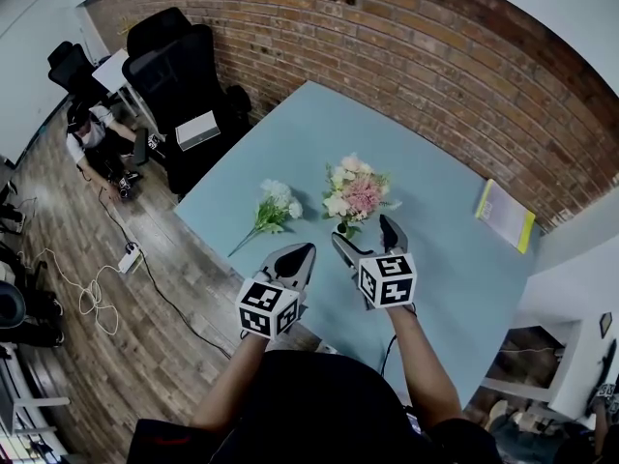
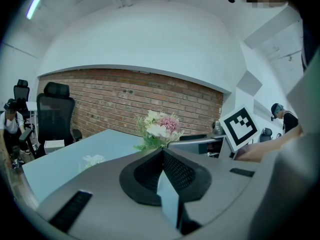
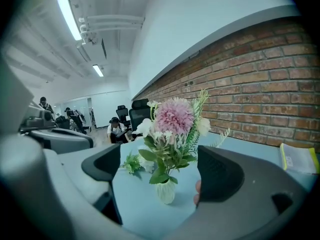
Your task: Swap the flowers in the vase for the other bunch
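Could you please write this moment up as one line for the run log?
left tool: shut, empty | right tool: open, facing vase, not touching | pink bunch: in vase | white bunch: lying on table

1 vase [image 3: 165, 191]. 2 flower bunches: bunch in vase [image 1: 353, 193], loose bunch [image 1: 274, 208]. 1 yellow booklet [image 1: 505, 215]. 1 bench [image 1: 445, 259]. 2 tools: left tool [image 1: 306, 249], right tool [image 1: 363, 232].

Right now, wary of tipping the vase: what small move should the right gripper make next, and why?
Probably ease the right gripper forward to the bouquet stems just above the vase: its jaws stand open, the bouquet framed between them untouched, the other bunch lying aside.
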### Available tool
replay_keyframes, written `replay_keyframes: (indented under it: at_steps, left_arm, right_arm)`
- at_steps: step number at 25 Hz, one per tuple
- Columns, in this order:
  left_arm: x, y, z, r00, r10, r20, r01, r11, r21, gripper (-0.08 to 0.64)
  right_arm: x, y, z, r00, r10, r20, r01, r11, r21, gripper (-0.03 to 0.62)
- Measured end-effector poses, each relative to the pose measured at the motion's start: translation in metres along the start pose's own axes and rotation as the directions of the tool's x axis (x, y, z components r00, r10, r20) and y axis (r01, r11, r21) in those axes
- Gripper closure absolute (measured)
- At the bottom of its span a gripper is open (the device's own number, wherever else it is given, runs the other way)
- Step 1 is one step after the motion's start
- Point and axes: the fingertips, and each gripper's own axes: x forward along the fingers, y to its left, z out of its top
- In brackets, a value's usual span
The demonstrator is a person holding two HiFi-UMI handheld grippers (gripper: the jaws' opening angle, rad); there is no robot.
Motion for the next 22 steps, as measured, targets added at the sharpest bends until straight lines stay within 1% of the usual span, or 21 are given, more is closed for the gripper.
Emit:
replay_keyframes:
  at_steps: [6, 10, 13, 17, 18, 20, 22]
  left_arm:
    - [-0.001, 0.007, 0.004, 1.000, -0.007, -0.001, 0.007, 1.000, 0.007, 0.552]
    - [-0.007, 0.011, 0.004, 1.000, -0.024, -0.003, 0.024, 1.000, 0.015, 0.552]
    - [-0.015, 0.017, 0.004, 0.999, -0.033, -0.008, 0.033, 0.999, 0.014, 0.552]
    - [-0.023, 0.024, 0.007, 0.999, -0.044, -0.002, 0.044, 0.999, 0.014, 0.552]
    - [-0.026, 0.026, 0.008, 0.999, -0.045, 0.003, 0.045, 0.999, 0.011, 0.552]
    - [-0.031, 0.030, 0.010, 0.999, -0.048, 0.014, 0.048, 0.999, 0.006, 0.552]
    - [-0.037, 0.030, 0.011, 0.998, -0.061, 0.017, 0.060, 0.998, 0.015, 0.551]
  right_arm:
    - [0.001, 0.000, 0.001, 1.000, -0.025, -0.004, 0.025, 1.000, 0.014, 0.118]
    - [0.001, 0.002, 0.002, 0.998, -0.057, 0.010, 0.056, 0.997, 0.045, 0.154]
    - [-0.002, 0.006, 0.004, 0.996, -0.090, 0.026, 0.087, 0.994, 0.072, 0.214]
    - [-0.007, 0.011, 0.006, 0.989, -0.142, 0.035, 0.139, 0.988, 0.070, 0.296]
    - [-0.008, 0.012, 0.006, 0.986, -0.162, 0.038, 0.159, 0.985, 0.068, 0.324]
    - [-0.011, 0.015, 0.006, 0.977, -0.210, 0.042, 0.207, 0.977, 0.055, 0.403]
    - [-0.013, 0.019, 0.005, 0.968, -0.247, 0.042, 0.245, 0.969, 0.039, 0.467]
